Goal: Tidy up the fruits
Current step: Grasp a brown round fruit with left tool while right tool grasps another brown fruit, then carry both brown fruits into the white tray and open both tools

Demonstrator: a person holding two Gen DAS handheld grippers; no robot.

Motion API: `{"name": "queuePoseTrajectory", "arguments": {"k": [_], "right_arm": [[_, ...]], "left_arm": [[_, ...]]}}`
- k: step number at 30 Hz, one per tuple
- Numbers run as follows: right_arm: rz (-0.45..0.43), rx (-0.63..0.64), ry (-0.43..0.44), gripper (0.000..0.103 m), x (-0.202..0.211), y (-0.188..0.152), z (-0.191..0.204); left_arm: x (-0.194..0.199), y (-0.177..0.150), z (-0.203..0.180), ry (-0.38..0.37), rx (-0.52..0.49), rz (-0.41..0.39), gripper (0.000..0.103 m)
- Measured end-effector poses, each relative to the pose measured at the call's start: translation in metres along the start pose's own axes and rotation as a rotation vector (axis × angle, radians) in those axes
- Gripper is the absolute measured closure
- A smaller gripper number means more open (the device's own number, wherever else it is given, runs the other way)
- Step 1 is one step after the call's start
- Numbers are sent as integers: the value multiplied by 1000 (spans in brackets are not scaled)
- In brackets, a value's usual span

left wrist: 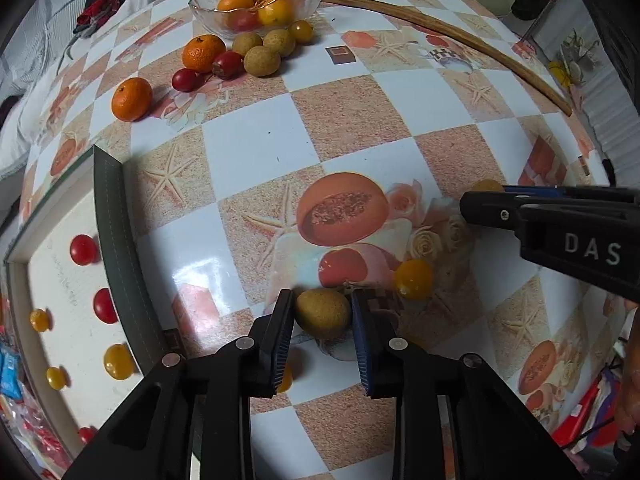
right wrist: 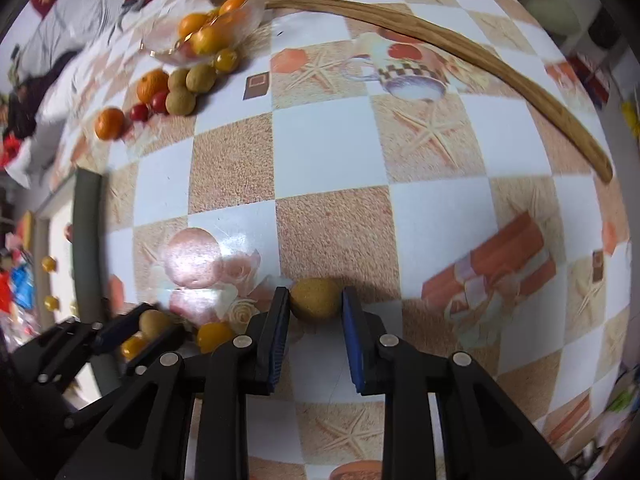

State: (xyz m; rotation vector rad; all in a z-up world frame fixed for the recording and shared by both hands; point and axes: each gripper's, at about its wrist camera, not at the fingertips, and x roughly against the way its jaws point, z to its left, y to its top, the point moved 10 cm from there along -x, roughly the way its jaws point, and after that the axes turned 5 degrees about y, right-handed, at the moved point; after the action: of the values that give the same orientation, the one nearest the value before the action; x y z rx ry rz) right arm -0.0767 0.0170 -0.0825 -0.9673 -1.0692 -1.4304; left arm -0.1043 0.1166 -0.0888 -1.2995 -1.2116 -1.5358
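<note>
Checkered, fruit-printed surface [left wrist: 248, 136] carries everything — left gripper [left wrist: 323, 312], fingers apart around a round tan longan [left wrist: 323, 313] near the front edge; right gripper [right wrist: 315, 304], fingers apart around another tan longan [right wrist: 314, 299].

White capital letters "DAS" read on black body of right gripper [left wrist: 476, 200], seen in left wrist view at right edge; lettering cut off by frame edge, so rest of word cannot be told. No other text, label, brand, number or sign legible in either view: packaging at lower left edges too blurred to be read, tablecloth [left wrist: 256, 140] printed with pictures only.
</note>
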Motion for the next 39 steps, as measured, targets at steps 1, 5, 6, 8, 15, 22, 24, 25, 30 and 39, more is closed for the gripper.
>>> {"name": "queuePoseTrajectory", "arguments": {"k": [1,5,6,8,15,22,24,25,30,39], "right_arm": [[-3,-12,13,74,3,-1,-2],[-11,-33,36,74,13,-7,-11],[-9,-44,46,74,15,-10,-13],[-6,-64,62,74,20,-15,-16],[-3,-59,73,74,30,-27,-11],[7,-22,79,74,37,-35,10],[9,-3,86,74,38,-37,22],[11,9,89,74,38,-37,28],[24,66,109,74,37,-42,63],[66,191,146,74,24,-56,137]], "left_arm": [[1,0,0,-14,14,3,73],[10,-1,4,-60,69,-2,73],[13,-1,6,-65,78,-4,73],[19,-1,9,-71,90,-12,73],[43,-10,25,-70,100,-42,73],[55,-27,48,-62,140,-50,73],[59,-33,56,-58,153,-54,73],[61,-37,61,-55,160,-56,73],[71,-57,89,-39,214,-62,73],[71,-103,154,15,338,-45,73]]}}
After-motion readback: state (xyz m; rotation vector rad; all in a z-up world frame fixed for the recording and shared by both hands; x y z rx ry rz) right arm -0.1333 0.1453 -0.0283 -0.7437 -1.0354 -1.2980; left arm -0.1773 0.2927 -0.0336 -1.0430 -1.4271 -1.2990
